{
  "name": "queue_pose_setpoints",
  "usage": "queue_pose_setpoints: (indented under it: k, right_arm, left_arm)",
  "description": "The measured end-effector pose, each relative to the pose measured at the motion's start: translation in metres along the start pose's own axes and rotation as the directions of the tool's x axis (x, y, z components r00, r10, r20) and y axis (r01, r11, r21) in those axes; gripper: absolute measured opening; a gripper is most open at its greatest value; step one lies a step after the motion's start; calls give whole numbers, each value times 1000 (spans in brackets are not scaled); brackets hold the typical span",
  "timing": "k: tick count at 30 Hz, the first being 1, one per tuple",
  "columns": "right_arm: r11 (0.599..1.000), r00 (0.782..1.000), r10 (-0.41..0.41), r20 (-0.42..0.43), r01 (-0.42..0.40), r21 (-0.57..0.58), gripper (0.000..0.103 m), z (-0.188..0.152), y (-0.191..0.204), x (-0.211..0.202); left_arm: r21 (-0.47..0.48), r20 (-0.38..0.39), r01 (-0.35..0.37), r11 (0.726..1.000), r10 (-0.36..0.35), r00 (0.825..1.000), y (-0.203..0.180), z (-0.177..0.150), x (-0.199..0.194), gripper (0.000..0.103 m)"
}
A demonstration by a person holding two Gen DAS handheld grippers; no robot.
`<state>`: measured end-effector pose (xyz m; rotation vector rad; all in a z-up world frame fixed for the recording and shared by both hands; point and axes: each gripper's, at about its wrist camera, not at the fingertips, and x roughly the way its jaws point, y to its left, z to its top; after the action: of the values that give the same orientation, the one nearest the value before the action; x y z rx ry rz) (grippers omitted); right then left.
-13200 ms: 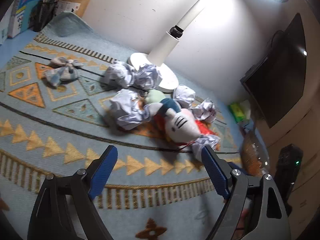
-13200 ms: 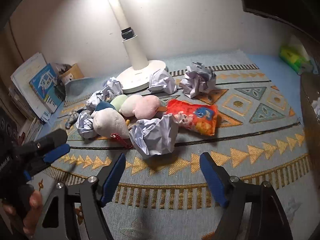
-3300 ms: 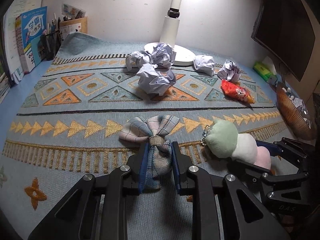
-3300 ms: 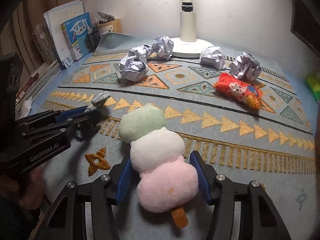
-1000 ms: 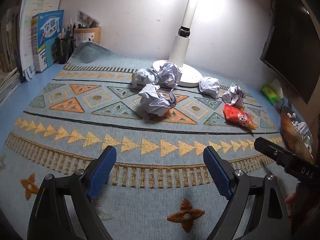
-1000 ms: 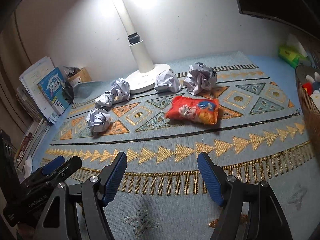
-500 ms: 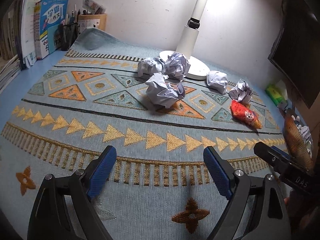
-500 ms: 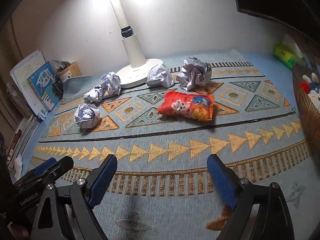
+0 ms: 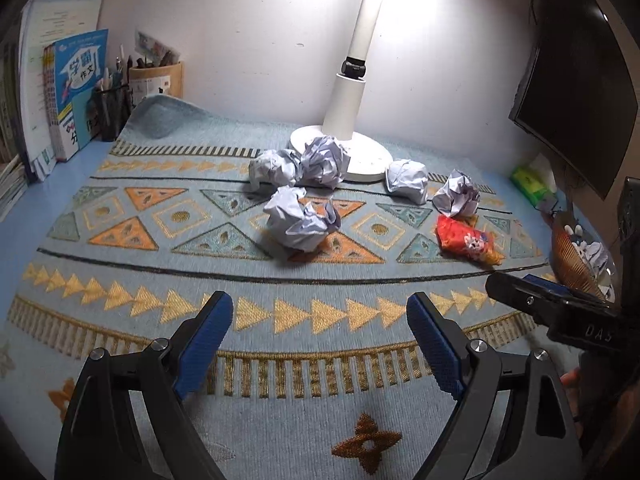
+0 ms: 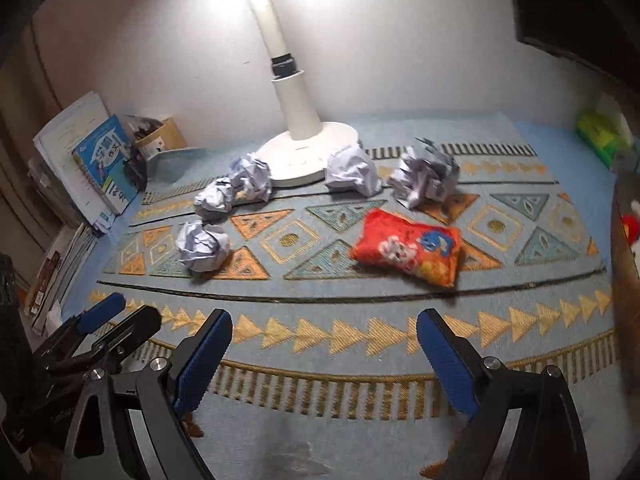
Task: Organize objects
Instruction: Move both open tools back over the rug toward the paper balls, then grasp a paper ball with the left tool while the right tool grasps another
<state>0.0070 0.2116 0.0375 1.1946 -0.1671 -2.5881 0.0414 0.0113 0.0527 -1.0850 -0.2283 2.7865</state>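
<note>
Nearest to me, my left gripper hangs over the patterned rug with its blue pads spread wide and nothing between them. My right gripper is just as wide apart over the rug's row of yellow triangles, also empty (its black body shows at the right edge of the left view).

Farther out, on the right, the red snack bag lies flat on the rug. To the left of it, well apart, sits one crumpled paper ball. Beyond those, two more paper balls touch each other by the left of the white lamp base, and two others lie just to its right.

At the far right edge I can make out a woven basket holding soft toys. Books stand at the far left.
</note>
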Motion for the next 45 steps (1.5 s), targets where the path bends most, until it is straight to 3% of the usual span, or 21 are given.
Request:
queue_pose_setpoints:
  k: [3, 5, 8, 13, 17, 22, 24, 27, 31, 33, 36, 45]
  right_arm:
    - [1000, 999, -16, 48, 17, -17, 93, 27, 11, 1]
    - [1000, 998, 17, 64, -16, -12, 93, 46, 16, 10]
    - [997, 997, 67, 26, -66, -28, 88, 69, 32, 37]
    - [994, 1000, 22, 2, -21, -107, 76, 91, 60, 85]
    - [989, 1000, 17, -25, -20, -146, 75, 101, 69, 118]
    - [989, 998, 40, -43, -45, -143, 75, 111, 68, 144]
    - [989, 998, 45, -51, -51, -136, 70, 113, 67, 153]
    - [989, 995, 68, -76, -77, -128, 62, 112, 67, 162]
    - [983, 991, 106, -75, -116, -141, 37, 105, 72, 163]
    - [985, 994, 92, -58, -99, -143, 35, 102, 74, 159]
    - [986, 996, 78, -35, -82, -145, 35, 100, 73, 147]
    - [994, 999, 52, 13, -51, -97, 35, 68, 49, 75]
  left_arm:
    - [24, 11, -25, 999, 24, 1000, 3, 23, 5, 89]
    - [50, 9, -37, 998, 36, 999, 5, 34, 15, 89]
    - [64, -2, -41, 997, 41, 999, 10, 41, 37, 89]
    - [8, -24, -68, 998, 68, 997, 18, 42, 66, 89]
    - [18, -44, -57, 998, 58, 997, 17, 42, 77, 88]
    - [8, -34, -56, 998, 56, 998, 17, 41, 79, 79]
    - [-22, -55, -30, 999, 28, 998, 23, 42, 84, 69]
    - [-46, -82, 6, 999, -9, 997, 28, 42, 89, 64]
    - [-33, -87, 32, 999, -35, 996, 25, 41, 89, 53]
    - [-22, -84, 51, 998, -53, 995, 23, 40, 88, 43]
    - [-29, -77, 54, 998, -56, 995, 24, 39, 86, 39]
    - [-13, -48, 24, 1000, -25, 999, 22, 37, 76, 39]
